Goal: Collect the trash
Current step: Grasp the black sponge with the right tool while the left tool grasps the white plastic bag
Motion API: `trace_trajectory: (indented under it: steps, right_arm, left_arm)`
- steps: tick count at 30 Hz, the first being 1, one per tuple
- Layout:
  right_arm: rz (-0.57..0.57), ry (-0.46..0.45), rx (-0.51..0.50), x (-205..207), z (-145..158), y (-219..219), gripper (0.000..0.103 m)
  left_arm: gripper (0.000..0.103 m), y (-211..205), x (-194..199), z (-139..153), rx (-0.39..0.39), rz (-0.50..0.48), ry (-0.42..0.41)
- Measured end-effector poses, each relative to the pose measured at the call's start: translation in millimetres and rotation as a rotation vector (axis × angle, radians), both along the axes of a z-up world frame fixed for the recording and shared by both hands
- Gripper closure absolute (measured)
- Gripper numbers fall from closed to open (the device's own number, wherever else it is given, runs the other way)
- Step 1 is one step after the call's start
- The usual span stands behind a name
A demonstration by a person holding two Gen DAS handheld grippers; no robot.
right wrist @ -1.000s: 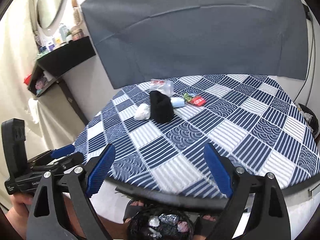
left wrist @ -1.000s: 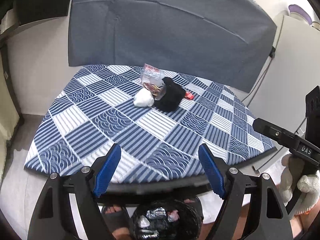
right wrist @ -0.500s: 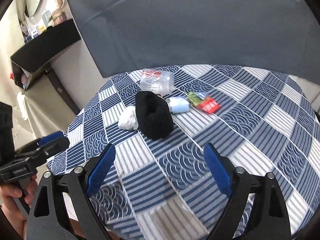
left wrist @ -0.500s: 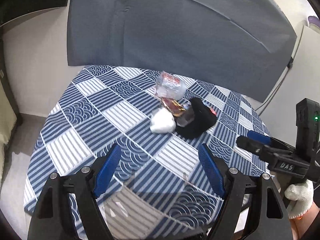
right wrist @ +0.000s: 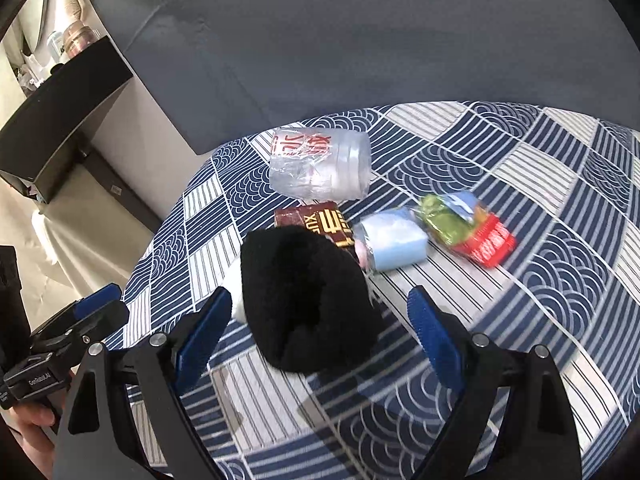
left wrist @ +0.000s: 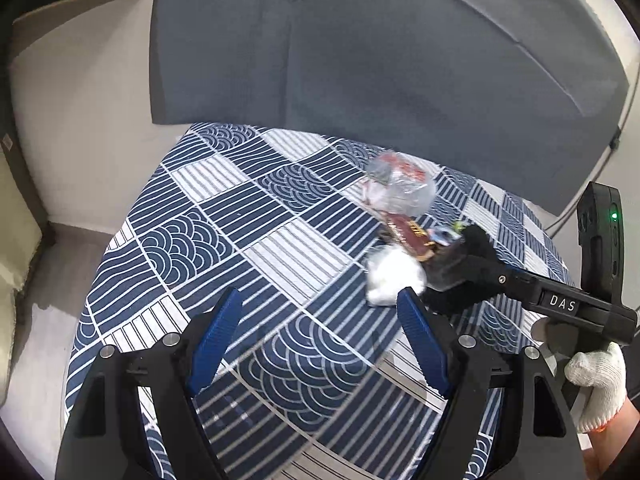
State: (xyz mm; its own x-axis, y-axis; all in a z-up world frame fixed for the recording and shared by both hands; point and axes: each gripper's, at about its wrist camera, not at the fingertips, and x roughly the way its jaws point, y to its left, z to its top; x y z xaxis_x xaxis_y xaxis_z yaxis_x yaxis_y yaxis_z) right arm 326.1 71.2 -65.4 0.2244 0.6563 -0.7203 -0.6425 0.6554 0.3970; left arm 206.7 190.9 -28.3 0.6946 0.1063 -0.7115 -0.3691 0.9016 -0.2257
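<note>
Read "DAS" in white letters on the black body of the right gripper (left wrist: 472, 264), seen from the left wrist view. Read "GenRobot.AI" in small white print on the body of the left gripper (right wrist: 102, 308), seen from the right wrist view. Made out gold letters "XU" beside a large gold character on the dark red packet (right wrist: 316, 222) lying on the counter (right wrist: 560, 264); rest of that print hidden by the black cloth (right wrist: 304, 300). Saw red characters printed on the clear plastic cup (right wrist: 320, 164), too crumpled to read. Saw white print on the red end of the green-and-red wrapper (right wrist: 468, 228), too blurred to read.
</note>
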Motion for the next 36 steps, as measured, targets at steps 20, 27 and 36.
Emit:
trace_trajectory:
  steps: [20, 27, 36]
  right_arm:
    - [0.004, 0.002, 0.031, -4, 15, -10, 0.052]
    - [-0.023, 0.004, 0.088, -13, 35, -46, 0.052]
    - [-0.046, 0.003, 0.096, -24, 39, -86, 0.052]
  left_arm:
    - [0.026, 2, 17, -10, -0.015, -0.007, 0.026]
    - [0.026, -19, 37, -9, -0.007, -0.049, 0.03]
    - [0.027, -54, 85, -25, 0.035, -0.115, 0.108]
